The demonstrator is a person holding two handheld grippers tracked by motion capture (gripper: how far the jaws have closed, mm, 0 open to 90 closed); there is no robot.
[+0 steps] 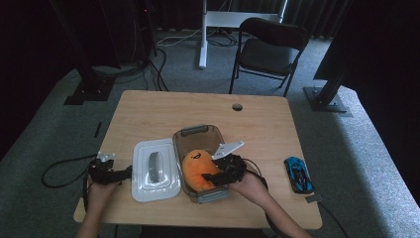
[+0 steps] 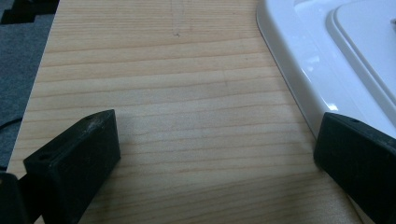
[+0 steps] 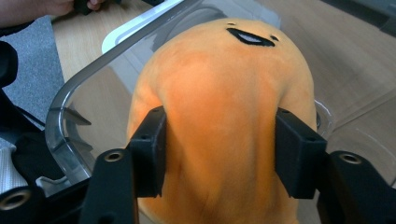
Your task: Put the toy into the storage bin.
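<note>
Left tongs (image 1: 124, 173) rest low on the pale wooden counter (image 1: 148, 111), jaws spread wide with nothing between them, one tip right at the edge of the white rectangular plastic lid (image 1: 154, 170). Probably parked there to steady or pick up the lid later. The lid lies flat on the counter, grey handle up, just beside the box, set off so the opening is free.

Next, the clear grey-tinted plastic storage box (image 1: 198, 133) with grey clip ends sits mid-counter, open on top. Inside it lies the orange plush toy with a small black face (image 1: 197, 168), filling most of the box's near half.

Right tongs (image 3: 219, 140) reach over the near wall into the box, a jaw on each flank of the plush. In the right gripper view the pads lie against the fabric, which bulges only a little between them; a light hold at most, and I judge the toy is being let go into the box.

Far right, a small blue toy car (image 1: 298, 173) sits alone near the counter edge, well apart from the box, likely waiting its turn.
</note>
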